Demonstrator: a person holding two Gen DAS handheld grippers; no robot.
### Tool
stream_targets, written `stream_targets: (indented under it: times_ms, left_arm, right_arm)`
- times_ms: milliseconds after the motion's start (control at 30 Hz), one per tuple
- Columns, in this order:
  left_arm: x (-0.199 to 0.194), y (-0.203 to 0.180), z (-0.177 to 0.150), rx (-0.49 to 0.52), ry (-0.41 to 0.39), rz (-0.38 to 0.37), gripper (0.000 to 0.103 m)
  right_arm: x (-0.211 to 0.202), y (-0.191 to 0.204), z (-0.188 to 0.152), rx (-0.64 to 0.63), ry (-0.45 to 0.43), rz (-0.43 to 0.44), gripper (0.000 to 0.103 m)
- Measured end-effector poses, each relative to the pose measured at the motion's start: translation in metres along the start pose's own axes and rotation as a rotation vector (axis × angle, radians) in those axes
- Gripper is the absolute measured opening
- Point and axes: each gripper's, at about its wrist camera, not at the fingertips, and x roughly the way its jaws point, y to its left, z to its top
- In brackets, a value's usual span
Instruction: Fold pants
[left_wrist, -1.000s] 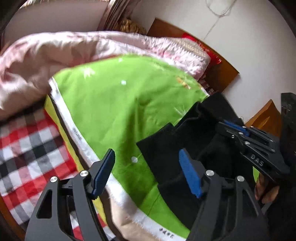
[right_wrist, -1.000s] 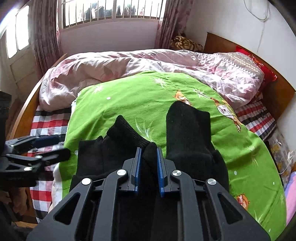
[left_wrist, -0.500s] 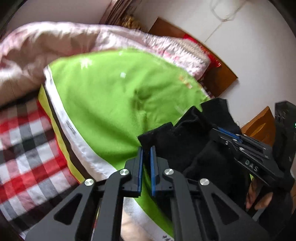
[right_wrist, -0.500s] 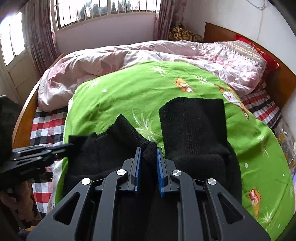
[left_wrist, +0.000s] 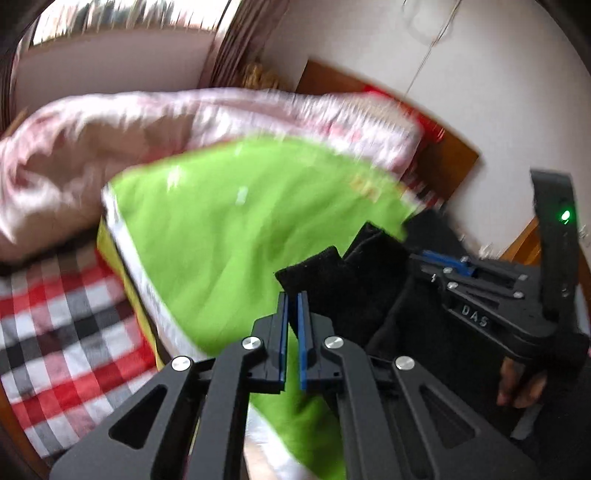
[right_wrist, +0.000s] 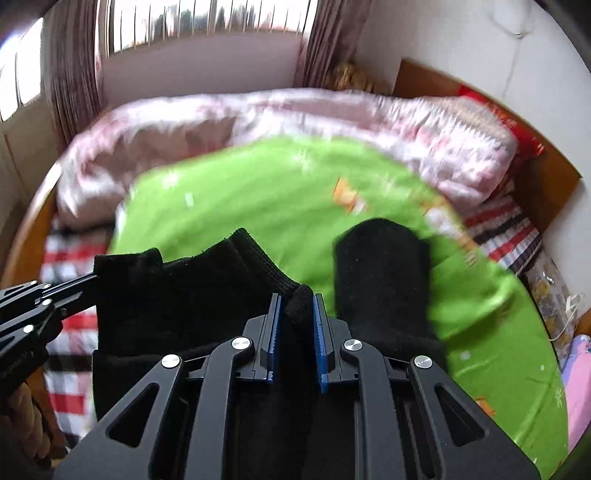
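The black knit pants (right_wrist: 192, 291) hang lifted above the green blanket (right_wrist: 266, 199), one leg (right_wrist: 382, 273) reaching out to the right. My right gripper (right_wrist: 295, 314) is shut on the ribbed waistband. My left gripper (left_wrist: 291, 310) is shut on the waistband's left corner (left_wrist: 314, 273); it shows at the left edge of the right wrist view (right_wrist: 55, 295). The right gripper also shows in the left wrist view (left_wrist: 447, 262), clamped on the same cloth. Both views are blurred by motion.
A pink quilt (right_wrist: 258, 122) is bunched along the far side of the bed. A red checked sheet (left_wrist: 55, 325) lies at the left. The wooden headboard (right_wrist: 546, 177) and white wall are at the right, a curtained window (right_wrist: 184, 26) beyond.
My left gripper was open a second ago and has shut on the waistband corner. Both grippers have lifted the pants, and the waistband is stretched wider between them.
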Motion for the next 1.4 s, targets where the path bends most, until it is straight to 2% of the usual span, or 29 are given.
stream_targets:
  times_ms: [100,167,200,233,267,300,333,367,400,467,567,600,667,733,800,867,933,1033,1100,1167,1200,1233,1333,1400]
  left_arm:
    - [0.018,0.008,-0.017,0.007,0.038,0.032,0.005]
    - [0.018,0.007,-0.018,0.026,0.031,0.061,0.013]
    - [0.013,0.006,-0.017,0.043,0.018,0.101,0.015]
    - [0.009,0.009,-0.017,0.047,0.000,0.133,0.022]
    - [0.002,0.013,-0.017,0.044,-0.026,0.171,0.039]
    - [-0.004,0.016,-0.017,0.037,-0.055,0.197,0.049]
    - [-0.014,0.021,-0.016,0.019,-0.096,0.210,0.059]
    - [-0.025,0.025,-0.015,-0.001,-0.136,0.203,0.063]
    - [-0.033,0.027,-0.014,-0.008,-0.157,0.187,0.065]
    - [-0.049,0.025,-0.011,-0.015,-0.190,0.104,0.077]
    - [-0.053,0.006,-0.008,0.004,-0.151,-0.078,0.088]
    - [-0.050,-0.002,-0.008,0.015,-0.119,-0.135,0.088]
    - [-0.039,-0.017,-0.011,0.022,-0.055,-0.195,0.088]
    - [-0.024,-0.028,-0.015,0.025,0.031,-0.259,0.089]
    - [-0.016,-0.031,-0.019,0.002,0.073,-0.304,0.088]
    - [-0.012,-0.029,-0.021,-0.028,0.070,-0.264,0.088]
    - [-0.011,-0.021,-0.021,-0.075,0.061,-0.231,0.088]
    - [-0.008,-0.010,-0.024,-0.134,0.090,-0.245,0.088]
    - [-0.011,-0.004,-0.028,-0.136,0.091,-0.233,0.088]
    - [-0.013,0.001,-0.032,-0.128,0.092,-0.230,0.088]
    - [-0.013,0.003,-0.031,-0.126,0.093,-0.232,0.088]
    - [-0.013,0.007,-0.032,-0.123,0.093,-0.235,0.089]
    - [-0.012,0.012,-0.031,-0.129,0.090,-0.237,0.089]
    - [-0.006,0.012,-0.026,-0.145,0.102,-0.260,0.089]
  right_arm:
    - [0.007,0.004,-0.002,-0.006,-0.014,-0.004,0.023]
    - [0.005,0.002,0.000,0.012,-0.006,0.044,0.042]
    - [0.001,0.000,0.002,0.025,-0.007,0.087,0.048]
    - [-0.011,-0.006,0.004,0.058,-0.035,0.157,0.056]
    - [-0.022,-0.014,0.006,0.089,-0.069,0.200,0.056]
    - [-0.036,-0.023,0.009,0.129,-0.109,0.229,0.058]
    - [-0.056,-0.040,0.011,0.190,-0.167,0.252,0.063]
    - [-0.074,-0.057,0.011,0.247,-0.219,0.260,0.072]
    - [-0.085,-0.070,0.009,0.282,-0.253,0.257,0.075]
    - [-0.104,-0.099,0.002,0.348,-0.295,0.205,0.079]
    - [-0.091,-0.128,-0.020,0.445,-0.200,0.176,0.079]
    - [-0.081,-0.127,-0.029,0.428,-0.156,0.160,0.079]
    - [-0.071,-0.116,-0.042,0.369,-0.105,0.148,0.069]
    - [-0.071,-0.097,-0.053,0.307,-0.092,0.181,0.066]
    - [-0.076,-0.070,-0.062,0.211,-0.099,0.206,0.063]
    - [-0.080,-0.032,-0.066,0.055,-0.081,0.150,0.057]
    - [-0.080,-0.007,-0.065,-0.036,-0.071,0.131,0.050]
    - [-0.064,0.012,-0.062,-0.109,-0.026,0.099,0.048]
    - [-0.050,0.015,-0.060,-0.122,-0.003,0.057,0.045]
    - [-0.049,0.012,-0.060,-0.111,-0.008,0.048,0.015]
    - [-0.057,0.006,-0.060,-0.067,-0.041,0.104,0.014]
    - [-0.065,0.000,-0.059,-0.031,-0.071,0.137,0.009]
    - [-0.093,-0.037,-0.061,0.123,-0.161,0.219,0.008]
    - [-0.101,-0.061,-0.061,0.230,-0.189,0.260,0.008]
